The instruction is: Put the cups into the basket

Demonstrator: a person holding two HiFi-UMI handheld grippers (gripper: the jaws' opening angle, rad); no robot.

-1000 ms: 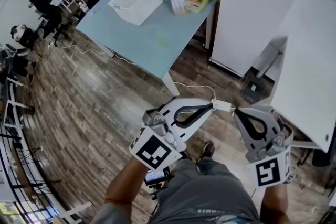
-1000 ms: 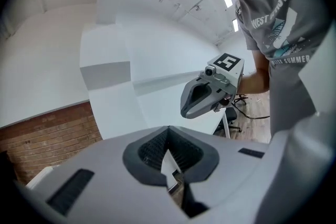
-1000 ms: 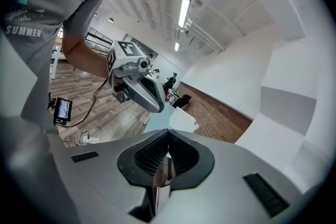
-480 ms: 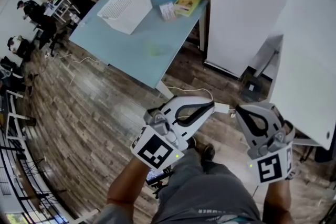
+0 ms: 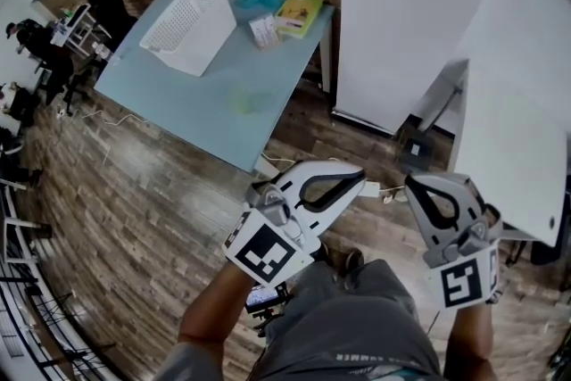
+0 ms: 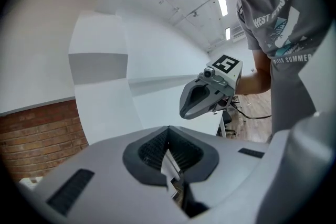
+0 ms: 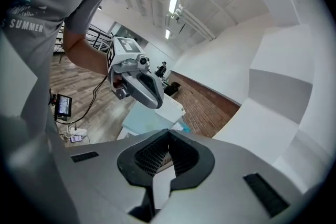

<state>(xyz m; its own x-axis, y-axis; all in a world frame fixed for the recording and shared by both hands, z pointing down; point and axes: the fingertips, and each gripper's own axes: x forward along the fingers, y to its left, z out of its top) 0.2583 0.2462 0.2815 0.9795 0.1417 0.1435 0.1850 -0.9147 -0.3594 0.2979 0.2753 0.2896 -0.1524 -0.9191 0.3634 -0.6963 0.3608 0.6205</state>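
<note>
Head view: left gripper [image 5: 357,179] and right gripper [image 5: 414,186] jaws clenched together; basket [image 5: 192,49] on table [image 5: 178,98].

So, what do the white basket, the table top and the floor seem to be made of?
Basket: probably white plastic, matt; its walls are a moulded grid of small holes.
Table top: maybe frosted glass or laminate; pale blue-green, smooth, soft sheen.
Floor: wood planks or wood-look laminate; grey-brown grain, visible seams.

The left gripper [image 5: 357,178], right gripper [image 5: 412,187] and a distant table [image 5: 178,94] are seen steeply from overhead. Each gripper view is aimed closely along its own jaws at the other gripper. The table is apparently caught by the right gripper view too.
</note>
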